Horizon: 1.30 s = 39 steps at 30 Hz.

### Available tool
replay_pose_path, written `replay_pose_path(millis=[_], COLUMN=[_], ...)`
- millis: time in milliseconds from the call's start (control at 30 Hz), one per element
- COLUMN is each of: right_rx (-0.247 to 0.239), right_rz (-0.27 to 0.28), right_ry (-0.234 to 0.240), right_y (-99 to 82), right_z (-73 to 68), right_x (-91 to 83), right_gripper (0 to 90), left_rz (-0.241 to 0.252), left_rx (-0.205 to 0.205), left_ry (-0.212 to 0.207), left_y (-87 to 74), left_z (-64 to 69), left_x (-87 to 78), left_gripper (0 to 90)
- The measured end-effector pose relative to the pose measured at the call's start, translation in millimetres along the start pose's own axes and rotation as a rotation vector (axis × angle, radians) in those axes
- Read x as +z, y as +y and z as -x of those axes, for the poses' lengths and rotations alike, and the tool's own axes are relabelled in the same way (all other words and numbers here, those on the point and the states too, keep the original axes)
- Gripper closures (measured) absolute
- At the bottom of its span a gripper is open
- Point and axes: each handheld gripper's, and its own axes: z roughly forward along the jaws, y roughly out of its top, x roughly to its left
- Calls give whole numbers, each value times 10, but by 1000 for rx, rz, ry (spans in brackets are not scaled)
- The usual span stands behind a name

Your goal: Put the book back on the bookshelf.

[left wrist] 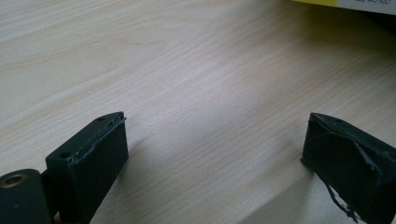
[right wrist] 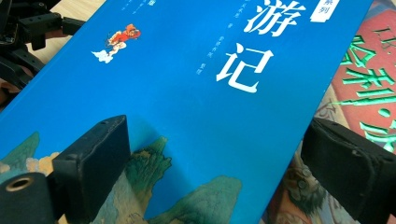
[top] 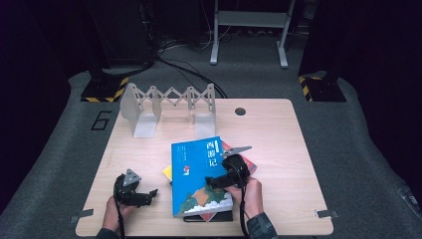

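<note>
A person's left gripper [top: 142,195] rests low on the pale wood counter [top: 278,134], its jaws spread wide with bare wood grain between them; in the left gripper view a yellow book [left wrist: 317,2] edge lies well ahead of the jaws, toward their right side, apart from both; ahead of the jaws in the high view, a grey folding book rack [top: 166,107] stands at the counter's far edge. To the right, the blue book [top: 199,174] lies face up on top of a small stack, between the two grippers, its white title characters toward the far end and painted green hills toward the near end; the right gripper [top: 221,181] hovers over the book's right edge, jaws spread and pinching nothing; in the right gripper view the left jaw sits over the blue cover [right wrist: 187,93] near the hills, while the right jaw sits beyond the book's edge, over the red book [right wrist: 369,84] lying beneath; the left gripper [right wrist: 28,32] appears far beyond the left jaw. A black book [top: 209,217] pokes out under the stack's near end.
</note>
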Motion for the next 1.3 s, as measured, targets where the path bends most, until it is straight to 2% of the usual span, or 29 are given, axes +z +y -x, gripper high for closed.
replay_pose_path(millis=[100,167,300,333,467,567,633,700,767,867,900,933,1000,1067,1100,1133,1200,1300], right_rx=[-2,18,-6,10,8,-14,-22,-28,-25,17,11,22,27,38,24,27,36,51], right_rz=[9,8,18,12,21,10,-3,-9,-5,13,21,23,31,31,39,41,40,37], right_ry=[2,6,15,24,30,23,24,36,48,69,65,65,60,52,51,50,44,42], right_y=[12,14,-2,-11,-50,-84,-121,-160,-200,-243,-253,-261,-268,-269,-271,-273,-272,-273], right_z=[-8,-17,13,10,15,-25,-59,-75,-76,-76,-68,-75,-87,-105,-97,-101,-115,-131], right_x=[23,28,11,-4,-33,-80,-117,-147,-163,-159,-155,-154,-150,-148,-140,-138,-139,-140], right_gripper=[79,81,105,114,135,137,137,138,138,138,136,134,129,124,121,121,117,115], left_rz=[-2,3,3,5,14,7,-11,-69,-75,-69,-65,-39,-40,-19,-11,-15,-8,-6], left_rx=[0,0,1,-1,-37,-46,-33,-1,-32,-66,-80,-107,-123,-155,-159,-164,-173,-185], left_ry=[0,0,6,10,40,57,36,19,8,-12,-23,-25,-40,-54,-64,-79,-76,-100], left_y=[0,-1,0,-2,-13,-16,-12,10,38,108,136,163,226,291,323,357,427,539], left_z=[0,1,4,12,52,75,70,55,42,10,-1,-5,-34,-44,-54,-66,-72,-65], left_x=[-1,2,2,0,-5,-19,-27,-42,-53,-93,-110,-121,-165,-196,-213,-230,-248,-269], left_gripper=[66,65,65,67,67,68,65,0,0,0,0,0,0,0,0,0,0,0])
